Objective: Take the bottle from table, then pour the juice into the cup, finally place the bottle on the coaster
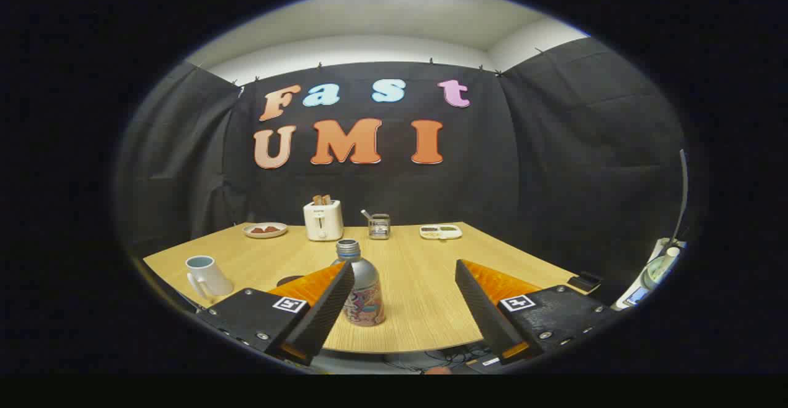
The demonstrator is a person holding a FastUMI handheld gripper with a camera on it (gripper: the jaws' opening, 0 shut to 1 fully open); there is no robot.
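Observation:
A metal bottle (362, 288) with a grey screw cap and a colourful printed label stands upright on the wooden table (425, 285), near its front edge. My gripper (404, 269) is open, hovering at the table's front. The bottle stands just ahead of the left finger (323, 309), partly hidden by it, and well apart from the right finger (486, 306). A white mug (207, 277) with a handle stands to the left of the bottle near the table's left edge. A dark round coaster (288, 280) peeks out behind the left finger, between mug and bottle.
Along the back of the table stand a small plate with brown pieces (265, 230), a white toaster (323, 219) with toast in it, a small metal holder (378, 226) and a white divided dish (441, 231). A stand with a device (655, 272) sits off the table's right.

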